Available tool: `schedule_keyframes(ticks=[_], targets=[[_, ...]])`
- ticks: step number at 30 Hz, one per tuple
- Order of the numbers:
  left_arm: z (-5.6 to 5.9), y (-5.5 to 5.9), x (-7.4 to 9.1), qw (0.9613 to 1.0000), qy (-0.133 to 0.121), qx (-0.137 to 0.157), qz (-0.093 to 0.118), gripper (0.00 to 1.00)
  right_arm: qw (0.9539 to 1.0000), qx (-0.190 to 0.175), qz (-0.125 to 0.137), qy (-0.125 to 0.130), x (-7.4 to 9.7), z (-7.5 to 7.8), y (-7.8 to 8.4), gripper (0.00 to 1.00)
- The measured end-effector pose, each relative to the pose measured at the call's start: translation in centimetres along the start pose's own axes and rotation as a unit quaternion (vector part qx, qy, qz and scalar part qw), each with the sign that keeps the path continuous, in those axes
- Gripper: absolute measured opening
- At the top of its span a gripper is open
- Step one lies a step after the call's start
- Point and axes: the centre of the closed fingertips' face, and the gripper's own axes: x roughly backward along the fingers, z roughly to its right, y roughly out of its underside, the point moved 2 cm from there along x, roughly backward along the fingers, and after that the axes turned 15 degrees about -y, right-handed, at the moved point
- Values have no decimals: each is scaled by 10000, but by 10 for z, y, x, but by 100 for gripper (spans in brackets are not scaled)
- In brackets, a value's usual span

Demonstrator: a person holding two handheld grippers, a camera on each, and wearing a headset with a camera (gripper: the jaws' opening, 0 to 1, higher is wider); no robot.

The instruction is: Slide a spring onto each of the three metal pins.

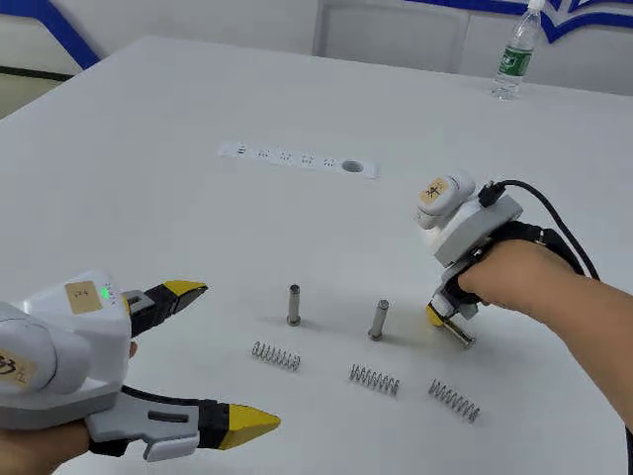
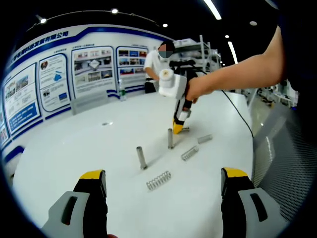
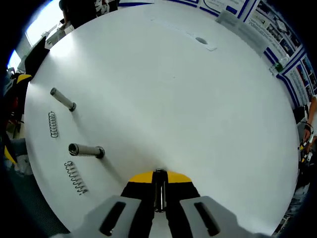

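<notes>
Two metal pins stand upright on the white table (image 1: pixel 148 148), one on the left (image 1: pixel 294 304) and one to its right (image 1: pixel 379 319). Three springs lie in a row in front of them: left (image 1: pixel 275 355), middle (image 1: pixel 375 379), right (image 1: pixel 454 400). My right gripper (image 1: pixel 447 319) points down at the table, shut on a third pin (image 1: pixel 461 335); in the right gripper view that pin (image 3: pixel 158 191) sits between the closed yellow tips. My left gripper (image 1: pixel 223 356) hovers open at the near left, holding nothing. In the left gripper view the nearest spring (image 2: pixel 158 180) lies ahead of the open jaws.
A white power strip (image 1: pixel 297 158) is set into the table farther back. A water bottle (image 1: pixel 514 54) stands at the far right edge. A black cable (image 1: pixel 554 213) trails from the right gripper. A person (image 2: pixel 156 62) stands beyond the table.
</notes>
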Motion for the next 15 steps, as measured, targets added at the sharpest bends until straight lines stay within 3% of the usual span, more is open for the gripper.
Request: schedule_keyframes(ticks=[8,15], targets=[[1,-4,1,10000,7,-61,35,97,9986,-11,522,-29,19,-8,1,8],[2,-5,-1,10000,25,-74,49,97,9963,-117,850,7,33,-14,14,8]])
